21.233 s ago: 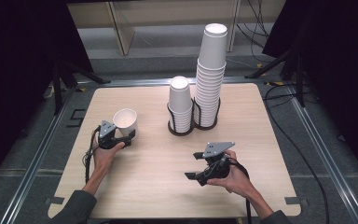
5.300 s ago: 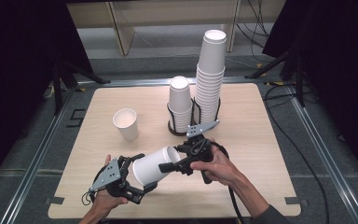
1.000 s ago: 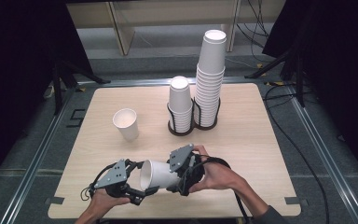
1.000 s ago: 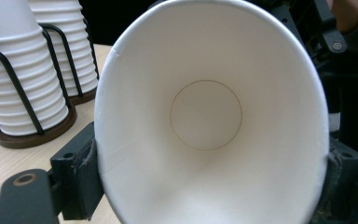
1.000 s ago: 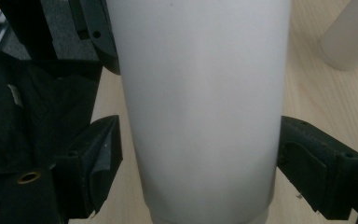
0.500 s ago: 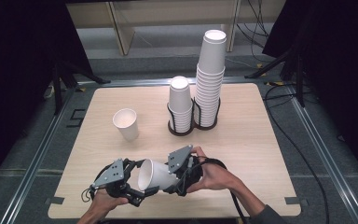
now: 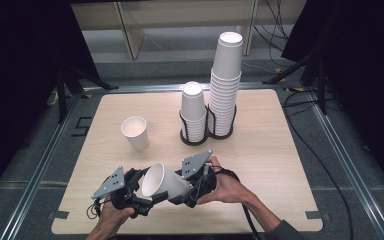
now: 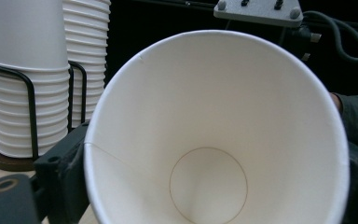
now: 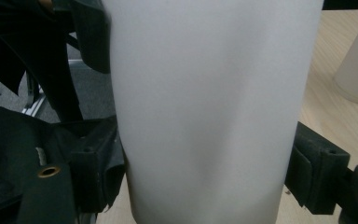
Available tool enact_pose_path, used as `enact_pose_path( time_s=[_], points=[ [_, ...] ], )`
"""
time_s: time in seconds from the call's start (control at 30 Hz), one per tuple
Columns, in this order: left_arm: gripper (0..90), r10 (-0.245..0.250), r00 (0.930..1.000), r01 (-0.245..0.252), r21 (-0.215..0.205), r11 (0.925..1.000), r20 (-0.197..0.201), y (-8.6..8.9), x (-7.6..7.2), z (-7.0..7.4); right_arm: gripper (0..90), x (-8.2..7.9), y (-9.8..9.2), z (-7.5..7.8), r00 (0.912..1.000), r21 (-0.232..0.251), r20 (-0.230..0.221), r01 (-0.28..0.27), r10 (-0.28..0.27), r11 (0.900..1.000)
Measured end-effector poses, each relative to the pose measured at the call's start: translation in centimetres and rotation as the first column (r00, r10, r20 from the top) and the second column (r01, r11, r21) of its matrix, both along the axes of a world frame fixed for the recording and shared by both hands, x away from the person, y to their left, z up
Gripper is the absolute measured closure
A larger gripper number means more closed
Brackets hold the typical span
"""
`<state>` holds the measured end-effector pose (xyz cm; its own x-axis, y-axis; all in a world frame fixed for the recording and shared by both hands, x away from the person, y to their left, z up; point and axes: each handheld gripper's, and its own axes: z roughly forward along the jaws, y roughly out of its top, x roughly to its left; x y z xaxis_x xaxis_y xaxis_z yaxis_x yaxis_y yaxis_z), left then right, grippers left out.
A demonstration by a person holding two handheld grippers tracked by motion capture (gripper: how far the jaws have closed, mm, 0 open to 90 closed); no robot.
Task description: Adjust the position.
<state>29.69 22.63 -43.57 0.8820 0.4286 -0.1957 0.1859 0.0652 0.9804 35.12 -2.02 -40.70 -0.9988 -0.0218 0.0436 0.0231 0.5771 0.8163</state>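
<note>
Paper cup [image 7: 162,182] lies tilted above the tabletop's [image 7: 280,150] near edge. Right gripper [image 7: 187,192] fingers clamp its body; left gripper [image 7: 142,197] fingers, just closing, straddle the rim, grip unclear. Left should clamp firmly before right releases.

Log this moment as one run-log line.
held: paper cup on its side | right hand-held gripper: clamps cup body | left hand-held gripper: at cup rim
</note>
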Motion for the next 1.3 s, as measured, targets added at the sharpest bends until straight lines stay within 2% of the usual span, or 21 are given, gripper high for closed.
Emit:
enact_pose_path(
  time_s=[0.17,0.2,0.37,0.4,0.5,0.6,0.7,0.73,0.77,0.8,0.87,0.9,0.97,1.0,1.03,1.1,1.13,1.17,1.2,1.27,1.3],
  points=[
    [13.0,0.008,0.9999,-0.009,0.021,0.9997,0.014,0.1,0.0,0.2,22.6,0.3,0.1,-0.5,1.0,0.014,-0.001,0.008,-0.008,1.0],
    [13.5,0.012,0.9998,-0.013,0.027,0.9996,0.016,0.1,0.0,0.2,22.1,0.2,0.2,-0.6,0.9998,0.013,-0.014,0.016,-0.016,1.0],
    [14.8,0.041,0.9989,-0.043,0.059,0.9973,0.021,0.4,0.1,0.3,16.4,0.5,0.1,-0.8,0.9987,-0.025,0.009,0.051,-0.05,0.998],
    [14.8,0.054,0.9982,-0.055,0.073,0.9958,0.025,0.5,0.2,0.3,16.4,0.4,0.0,-0.9,0.9985,-0.039,-0.004,0.055,-0.055,0.998],
    [14.7,0.091,0.9945,-0.097,0.134,0.9861,0.051,0.6,0.3,0.3,16.0,0.6,-0.4,-0.8,0.9968,-0.057,0.004,0.079,-0.079,0.995],
    [14.5,0.125,0.9907,-0.133,0.18,0.9746,0.052,0.8,0.5,0.2,15.9,0.9,-0.7,-0.8,0.9924,-0.087,0.051,0.116,-0.112,0.989],
    [14.3,0.172,0.9833,-0.181,0.235,0.9548,0.058,1.0,0.7,0.2,16.2,1.0,-0.8,-0.9,0.9916,-0.095,0.037,0.127,-0.124,0.987],
    [14.3,0.181,0.9801,-0.195,0.236,0.9519,0.082,1.0,1.0,0.2,16.2,1.0,-0.8,-0.9,0.9907,-0.097,0.04,0.133,-0.13,0.986],
    [14.3,0.199,0.9759,-0.216,0.262,0.9407,0.089,1.2,1.1,0.2,16.4,1.1,-0.9,-0.9,0.9896,-0.101,0.049,0.14,-0.136,0.985],
    [14.3,0.221,0.9712,-0.238,0.294,0.9259,0.089,1.4,1.1,0.3,16.7,1.1,-0.9,-0.9,0.9892,-0.105,0.048,0.143,-0.139,0.984],
    [14.2,0.256,0.9625,-0.271,0.295,0.9161,0.09,1.7,1.4,0.2,17.4,1.2,-1.0,-1.0,0.9893,-0.109,0.047,0.143,-0.138,0.984],
    [14.1,0.28,0.9554,-0.295,0.331,0.8961,0.093,2.0,1.6,0.3,17.4,1.3,-1.1,-1.0,0.9885,-0.109,0.062,0.144,-0.138,0.984],
    [14.1,0.309,0.9461,-0.323,0.348,0.8801,0.097,2.3,1.9,0.2,17.9,1.3,-1.1,-1.0,0.9882,-0.111,0.047,0.15,-0.146,0.982],
    [14.2,0.325,0.9408,-0.338,0.341,0.8771,0.097,2.5,2.1,0.1,17.9,1.3,-1.2,-1.0,0.9881,-0.111,0.047,0.151,-0.147,0.982],
    [14.2,0.352,0.9317,-0.359,0.372,0.8562,0.088,2.7,2.1,0.2,17.9,1.3,-1.2,-1.0,0.9875,-0.11,0.045,0.156,-0.151,0.982],
    [14.1,0.381,0.9212,-0.381,0.378,0.8435,0.079,3.1,2.4,0.2,18.0,1.4,-1.4,-1.0,0.9867,-0.111,0.045,0.16,-0.156,0.981],
    [14.1,0.387,0.9187,-0.387,0.374,0.8429,0.079,3.3,2.7,0.2,18.1,1.5,-1.5,-1.0,0.986,-0.112,0.045,0.165,-0.161,0.98],
    [14.0,0.402,0.9122,-0.399,0.396,0.8269,0.08,3.5,2.7,0.3,18.2,1.6,-1.7,-1.0,0.9852,-0.109,0.049,0.169,-0.164,0.98],
    [14.0,0.416,0.9055,-0.412,0.408,0.8147,0.082,3.6,2.9,0.3,18.4,1.6,-1.8,-1.0,0.9846,-0.109,0.045,0.173,-0.169,0.979],
    [13.9,0.435,0.8977,-0.421,0.425,0.801,0.07,4.0,3.3,0.4,18.7,1.8,-2.1,-1.0,0.9819,-0.11,0.041,0.188,-0.185,0.976],
    [13.9,0.445,0.8934,-0.428,0.424,0.7986,0.063,4.3,3.6,0.3,18.6,1.9,-2.3,-1.0,0.9803,-0.108,0.046,0.196,-0.192,0.975]
  ],
)
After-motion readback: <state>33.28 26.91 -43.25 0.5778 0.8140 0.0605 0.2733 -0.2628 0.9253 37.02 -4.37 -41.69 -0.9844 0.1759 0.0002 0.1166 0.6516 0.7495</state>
